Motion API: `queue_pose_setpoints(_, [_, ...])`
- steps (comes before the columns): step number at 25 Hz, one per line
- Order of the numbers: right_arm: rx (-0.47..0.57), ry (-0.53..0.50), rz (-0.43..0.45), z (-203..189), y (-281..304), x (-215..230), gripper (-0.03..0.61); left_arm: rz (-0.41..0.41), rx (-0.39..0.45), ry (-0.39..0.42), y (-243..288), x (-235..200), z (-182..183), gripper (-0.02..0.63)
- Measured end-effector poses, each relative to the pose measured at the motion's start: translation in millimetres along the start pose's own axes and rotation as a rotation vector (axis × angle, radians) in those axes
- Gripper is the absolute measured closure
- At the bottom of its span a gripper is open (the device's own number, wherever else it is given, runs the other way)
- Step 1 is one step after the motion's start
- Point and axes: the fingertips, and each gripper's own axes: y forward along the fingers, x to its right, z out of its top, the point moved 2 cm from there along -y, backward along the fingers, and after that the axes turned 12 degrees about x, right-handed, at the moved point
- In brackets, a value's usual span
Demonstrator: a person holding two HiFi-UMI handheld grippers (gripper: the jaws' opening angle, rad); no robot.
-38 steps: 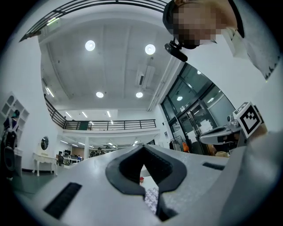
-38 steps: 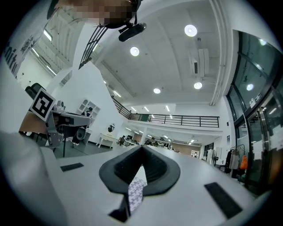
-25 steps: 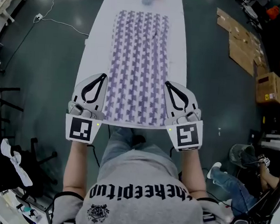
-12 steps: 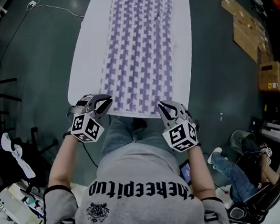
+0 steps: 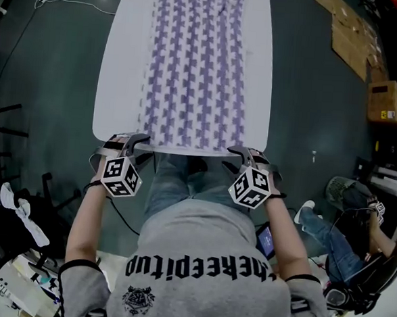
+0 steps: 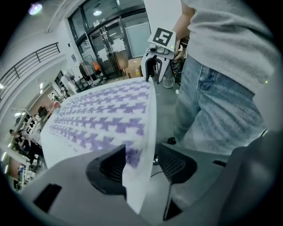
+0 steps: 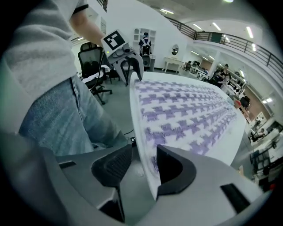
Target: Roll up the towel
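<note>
One soft-looking, flat towel (image 5: 195,59), white with purple houndstooth checks, is lying along one smooth white table (image 5: 116,81) with rounded ends, filling the upper centre. At lower middle, two grey plastic grippers are straddling its near edge. The left gripper (image 5: 133,142) and right gripper (image 5: 245,154) have just been opening and are standing apart, not clamping it.

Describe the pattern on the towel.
White towel with rows of purple houndstooth-like shapes; clearest in the head view.
</note>
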Motion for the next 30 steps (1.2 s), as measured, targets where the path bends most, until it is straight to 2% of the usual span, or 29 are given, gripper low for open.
queue_pose_setpoints(3, [-0.034,-0.016,-0.011,-10.9,10.3,11.9,0.42,-0.005,-0.04,-0.003,11.1,0.2,-11.5,0.407])
queue_pose_setpoints(6, [-0.067,-0.033,-0.035,-20.0,20.1,30.5,0.422,0.025,-0.062,0.01,20.1,-10.8,-18.8,0.408])
queue_pose_setpoints(8, [-0.075,-0.048,-0.044,-22.1,19.6,33.3,0.427,0.056,-0.065,0.008,20.2,-15.9,-17.6,0.442])
queue_pose_setpoints(10, [-0.075,-0.059,-0.052,-23.5,13.7,27.9,0.473,0.069,-0.068,0.01,17.2,-12.5,-14.4,0.497])
queue_pose_setpoints(13, [-0.065,-0.053,-0.039,-23.9,5.7,19.1,0.523,0.048,-0.062,-0.005,12.4,-2.5,-11.3,0.54])
queue_pose_setpoints(17, [-0.031,-0.001,-0.014,-14.9,-6.4,5.4,0.54,0.001,-0.014,-0.107,-3.2,15.2,-5.8,0.548])
queue_pose_setpoints(21, [0.018,0.06,-0.051,5.1,-21.2,20.0,0.54,-0.014,0.08,-0.274,-23.1,1.6,1.7,0.548])
queue_pose_setpoints(23, [0.032,0.071,-0.082,9.2,-23.5,32.9,0.54,-0.012,0.108,-0.327,-24.7,-8.9,3.8,0.547])
queue_pose_setpoints(28, [0.002,0.047,-0.159,16.1,-22.3,45.1,0.54,0.047,0.099,-0.376,-27.6,-21.5,2.6,0.548])
queue_pose_setpoints(30, [-0.024,0.039,-0.18,20.9,-16.5,61.4,0.54,0.075,0.08,-0.378,-26.4,-40.6,-0.1,0.546])
